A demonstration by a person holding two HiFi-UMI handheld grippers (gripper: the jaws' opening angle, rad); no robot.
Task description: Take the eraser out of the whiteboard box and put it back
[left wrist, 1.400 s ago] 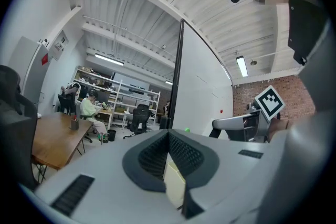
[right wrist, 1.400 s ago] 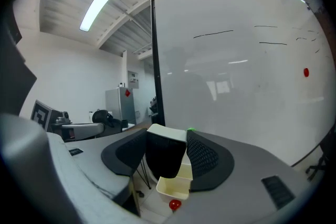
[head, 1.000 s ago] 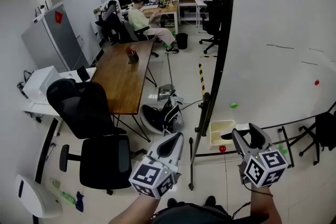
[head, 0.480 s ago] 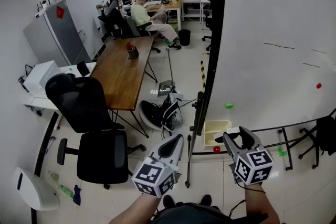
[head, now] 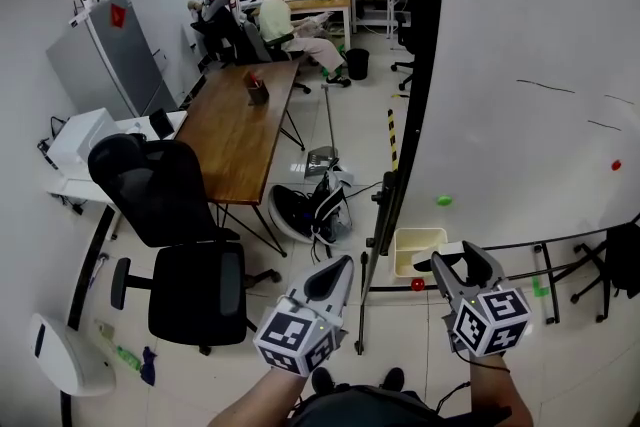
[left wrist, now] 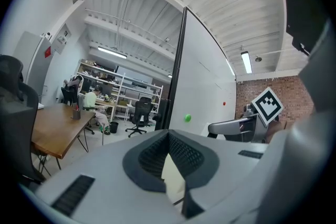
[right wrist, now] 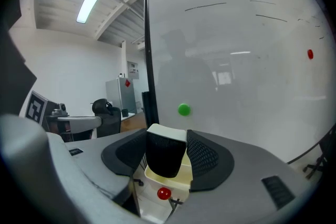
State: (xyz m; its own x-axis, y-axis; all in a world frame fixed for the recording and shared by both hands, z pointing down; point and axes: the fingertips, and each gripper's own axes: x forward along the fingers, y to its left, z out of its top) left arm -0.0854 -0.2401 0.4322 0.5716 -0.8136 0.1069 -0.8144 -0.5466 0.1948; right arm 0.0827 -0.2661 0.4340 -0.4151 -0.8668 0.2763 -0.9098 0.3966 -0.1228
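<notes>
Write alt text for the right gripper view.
The right gripper clamps a black-and-white eraser between its fingers, over the cream whiteboard box, with a red magnet nearby. Behind stands the whiteboard with a green magnet.

The eraser (right wrist: 165, 157), a black body with a white back, stands upright, clamped in the right claw (right wrist: 167, 138) just above the whiteboard box (right wrist: 181, 180). This cream, open-topped box sits at the whiteboard (right wrist: 236, 86) lower edge.

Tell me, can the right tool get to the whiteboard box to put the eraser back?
Probably yes. The right tool is shut on the eraser, and the open whiteboard box shows directly past it in the right gripper view, with nothing in between.
</notes>
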